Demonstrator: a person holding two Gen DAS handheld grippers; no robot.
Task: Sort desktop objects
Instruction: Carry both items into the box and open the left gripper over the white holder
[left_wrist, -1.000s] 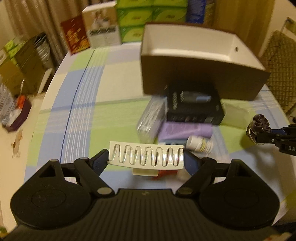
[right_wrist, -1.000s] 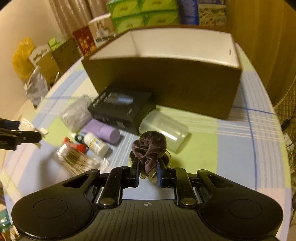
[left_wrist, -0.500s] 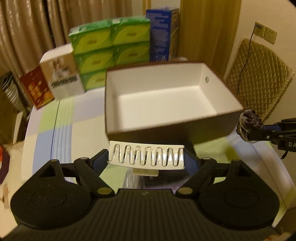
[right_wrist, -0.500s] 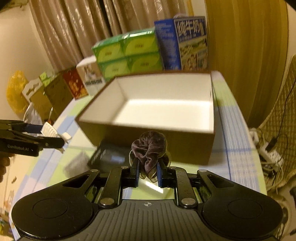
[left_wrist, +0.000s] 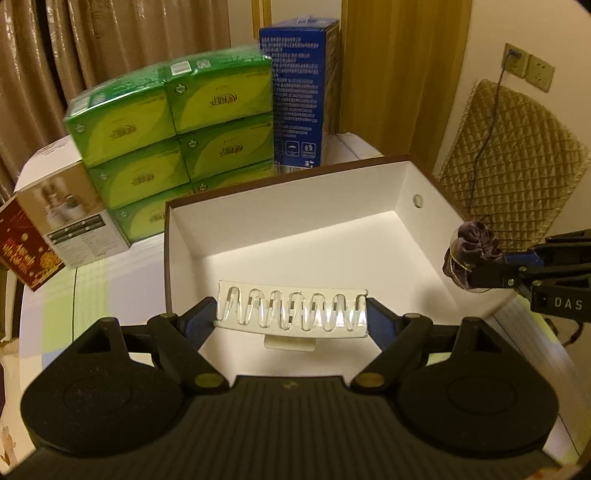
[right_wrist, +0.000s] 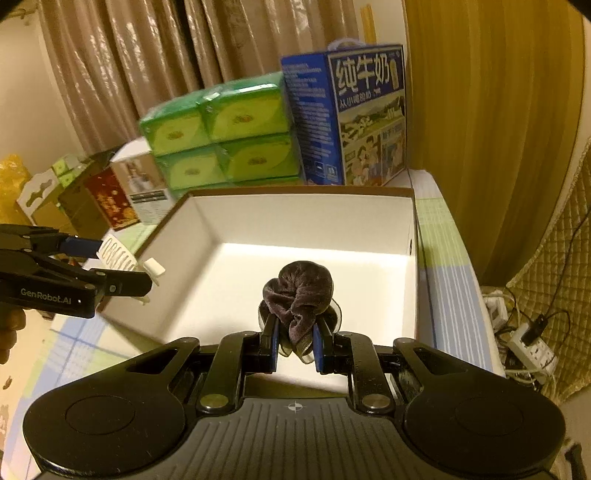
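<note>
My left gripper (left_wrist: 291, 314) is shut on a white hair claw clip (left_wrist: 291, 310), held by its two ends across the jaws, above the near edge of the brown box with a white inside (left_wrist: 406, 206). My right gripper (right_wrist: 294, 343) is shut on a dark velvet scrunchie (right_wrist: 299, 295) and hangs over the same box (right_wrist: 310, 218), whose floor shows bare. In the left wrist view the scrunchie (left_wrist: 472, 251) and right gripper (left_wrist: 480, 271) sit at the box's right wall. In the right wrist view the left gripper (right_wrist: 125, 267) with the clip (right_wrist: 116, 254) is at the box's left wall.
Behind the box stand stacked green tissue packs (left_wrist: 170, 122), a blue milk carton (right_wrist: 347, 114) and a white and a red box (left_wrist: 62, 221). Curtains hang at the back. A quilted chair back (left_wrist: 509, 166) and a power strip (right_wrist: 532, 350) lie to the right of the table.
Both grippers have lifted from the cluttered table surface and travelled forward over the open box, still carrying the clip and the scrunchie. The loose items on the table have dropped out of view.
</note>
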